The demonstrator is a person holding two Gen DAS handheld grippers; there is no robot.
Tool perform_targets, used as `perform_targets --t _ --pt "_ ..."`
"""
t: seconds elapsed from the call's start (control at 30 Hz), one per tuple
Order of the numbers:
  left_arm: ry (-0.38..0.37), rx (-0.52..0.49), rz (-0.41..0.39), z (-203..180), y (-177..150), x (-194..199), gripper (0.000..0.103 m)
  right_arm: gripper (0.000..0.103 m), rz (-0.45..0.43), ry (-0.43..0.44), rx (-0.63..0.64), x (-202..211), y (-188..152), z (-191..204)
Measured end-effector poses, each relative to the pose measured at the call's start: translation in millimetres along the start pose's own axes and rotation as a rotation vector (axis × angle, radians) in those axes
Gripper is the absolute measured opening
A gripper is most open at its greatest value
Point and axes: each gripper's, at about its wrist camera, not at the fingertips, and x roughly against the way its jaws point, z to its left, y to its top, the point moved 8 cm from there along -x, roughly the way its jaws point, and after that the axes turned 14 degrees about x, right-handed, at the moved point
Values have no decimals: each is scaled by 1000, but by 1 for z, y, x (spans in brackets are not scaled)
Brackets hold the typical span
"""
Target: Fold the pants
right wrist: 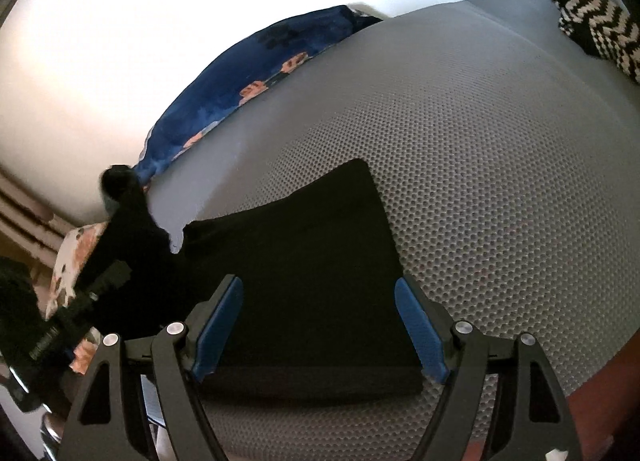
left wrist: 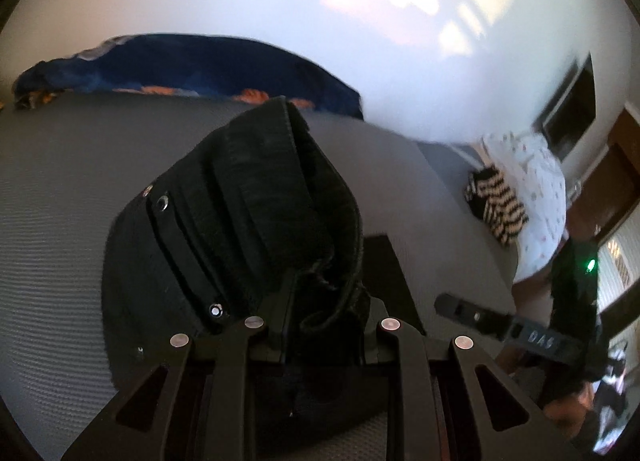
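Observation:
The black pants [left wrist: 248, 197] hang bunched from my left gripper [left wrist: 324, 325], which is shut on their waistband with snaps and a drawstring showing, lifted above the grey mesh bed surface [left wrist: 60, 189]. In the right wrist view the folded lower part of the pants [right wrist: 304, 257] lies flat on the mesh [right wrist: 480, 165]. My right gripper [right wrist: 320, 325] is open, its blue pads [right wrist: 220, 325] straddling the flat cloth near its front edge. The right gripper also shows in the left wrist view [left wrist: 472, 311] at the right. The lifted part of the pants rises at the left of the right wrist view [right wrist: 132, 217].
A blue patterned pillow [left wrist: 192, 65] lies along the back by the white wall. A black-and-white striped cloth [left wrist: 496, 205] and a white dotted cloth [left wrist: 536, 189] sit at the bed's right side. The bed's front edge [right wrist: 592, 377] is close on the right.

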Motion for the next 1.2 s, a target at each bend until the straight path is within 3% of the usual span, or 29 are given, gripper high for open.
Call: perform_targets --t 0.2,0.4,0.5,0.57,0.8,1.0,1.2 --pt "79 -65 82 -5 -28 -36 23 76 -8 2 -26 3 2 -7" --pt "127 -114 106 -6 -40 -50 27 76 -8 4 -45 2 3 -13" --pt "130 -139 114 -12 -42 -48 38 76 -4 1 -48 1 4 -15" --pt "121 -144 125 -16 -45 -46 55 76 -3 3 -48 1 3 -16" --pt "102 -177 73 -18 -41 -14 62 76 8 3 -41 -2 3 -15" --pt "174 -68 -15 37 -20 22 68 76 46 70 -34 -11 -1 -3" --pt "275 125 -37 120 -8 45 69 76 150 267 4 -33 -3 27"
